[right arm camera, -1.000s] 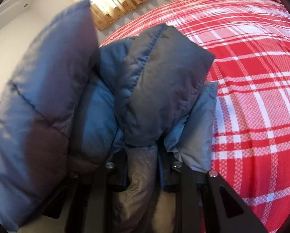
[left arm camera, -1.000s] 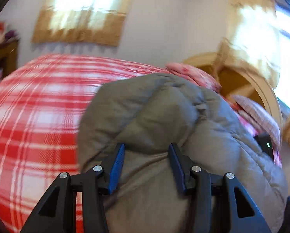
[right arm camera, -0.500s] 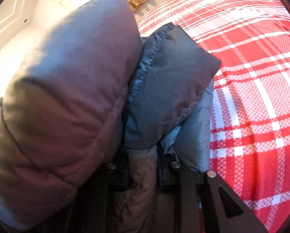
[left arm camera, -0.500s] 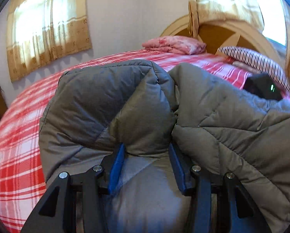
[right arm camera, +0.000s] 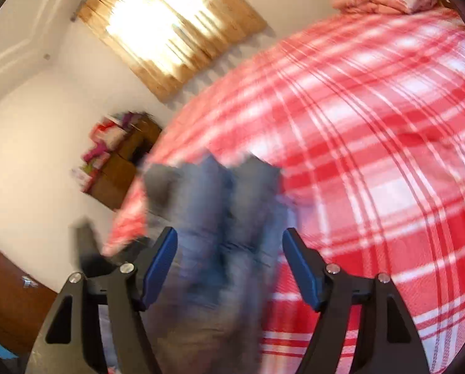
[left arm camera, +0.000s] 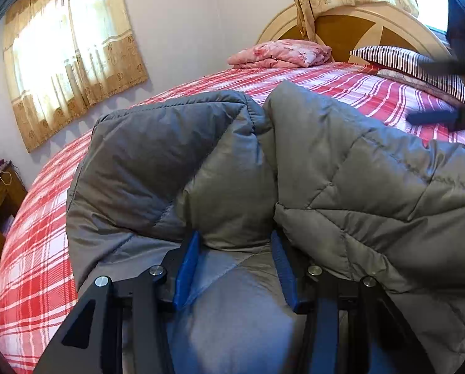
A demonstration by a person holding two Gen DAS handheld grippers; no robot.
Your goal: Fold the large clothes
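Item: grey padded coat (left arm camera: pixel 341 187), bunched on your plaid bed (left arm camera: pixel 39 249), fold unfinished. Left gripper (left arm camera: pixel 235 268) pinches a coat fold; right gripper (right arm camera: pixel 229 268) jaws opening, releasing it.

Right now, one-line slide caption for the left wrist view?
Left tool clamps a fold of the grey puffer jacket on the red plaid bed.

Our right gripper (right arm camera: pixel 229 268) is opening and has let go of the grey puffer jacket (right arm camera: pixel 220 218); fabric sits loose btwn the pads, no longer bunched up vs a sec ago.
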